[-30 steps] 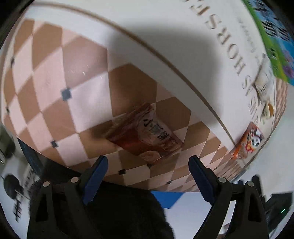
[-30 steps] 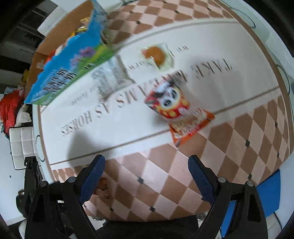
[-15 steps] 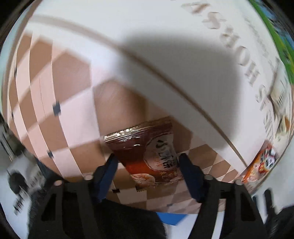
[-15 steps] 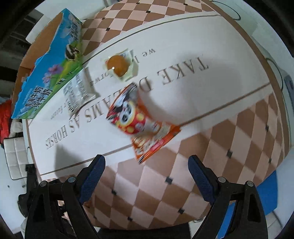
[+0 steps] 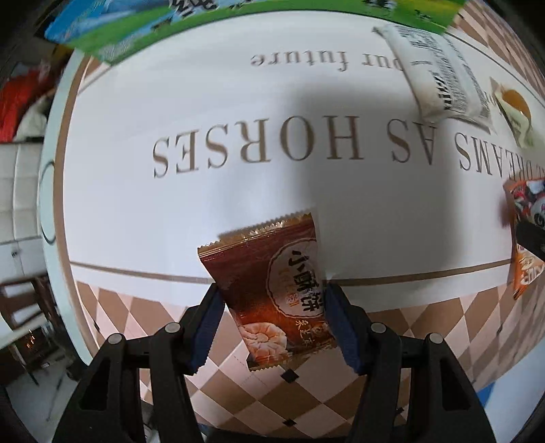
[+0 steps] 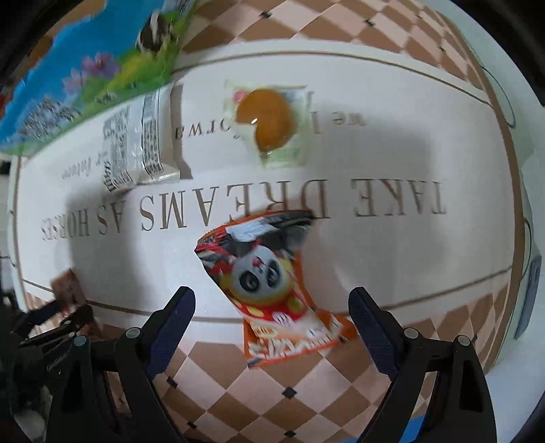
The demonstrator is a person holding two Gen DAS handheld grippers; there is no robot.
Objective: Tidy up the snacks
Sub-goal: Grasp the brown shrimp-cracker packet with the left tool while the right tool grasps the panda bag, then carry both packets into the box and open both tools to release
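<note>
My left gripper (image 5: 272, 306) is shut on a brown snack packet (image 5: 272, 279) and holds it above the table; it also shows at the left edge of the right wrist view (image 6: 68, 289). My right gripper (image 6: 270, 317) is open, its fingers either side of an orange panda snack packet (image 6: 269, 283) lying on the tablecloth; the packet also shows in the left wrist view (image 5: 526, 235). A white packet (image 6: 136, 150) and a clear packet with an orange pastry (image 6: 269, 119) lie beyond it.
A blue and green milk carton box (image 6: 92, 71) stands at the far left, also seen in the left wrist view (image 5: 170, 27). The tablecloth (image 6: 391, 238) has a white lettered centre and a brown checked border. A chair (image 5: 20, 191) stands past the table edge.
My left gripper closed on the brown packet and lifted it off the checked border, turning toward the table centre. My right gripper moved in over the panda packet.
</note>
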